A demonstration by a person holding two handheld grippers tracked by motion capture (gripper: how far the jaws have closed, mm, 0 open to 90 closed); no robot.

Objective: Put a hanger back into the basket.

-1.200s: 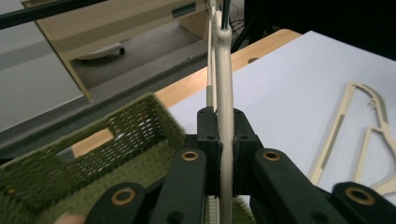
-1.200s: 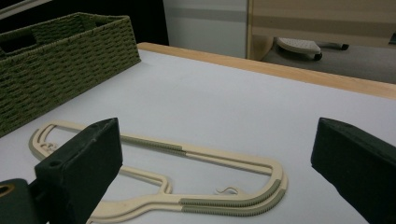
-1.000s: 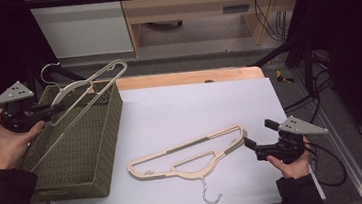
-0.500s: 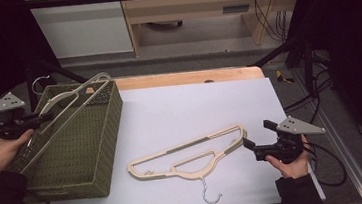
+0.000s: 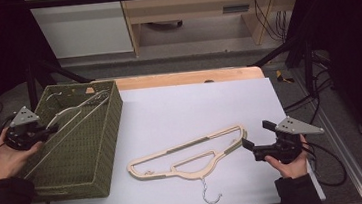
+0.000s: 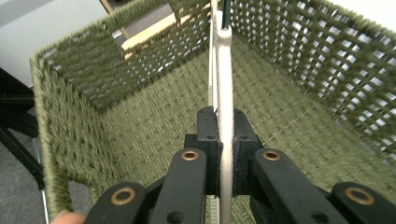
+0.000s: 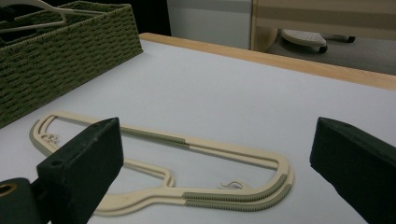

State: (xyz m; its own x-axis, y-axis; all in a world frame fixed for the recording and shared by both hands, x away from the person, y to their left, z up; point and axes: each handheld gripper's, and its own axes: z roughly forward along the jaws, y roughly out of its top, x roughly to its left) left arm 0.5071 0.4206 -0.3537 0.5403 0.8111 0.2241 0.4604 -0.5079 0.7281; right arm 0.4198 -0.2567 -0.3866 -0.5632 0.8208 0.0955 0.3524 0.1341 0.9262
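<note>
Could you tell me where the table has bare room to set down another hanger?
The widest free patch is the white tabletop between the green woven basket, the wooden far edge and the cream hanger. The near edge by that hanger's hook is narrow. The basket is crowded: the left gripper holds a hanger there.

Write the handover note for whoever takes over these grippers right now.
Left hand-held gripper: shut on a cream hanger, which sits tilted inside the green basket, one end up near the far rim. Not let go yet.
Right hand-held gripper: open, jaws apart, beside the end of the second hanger, not gripping it.
Second hanger lies flat on the table, hook toward the near edge.
Done: first hanger is in the basket.
Left: release it, then probably grip the second hanger and put it in the basket too.
</note>
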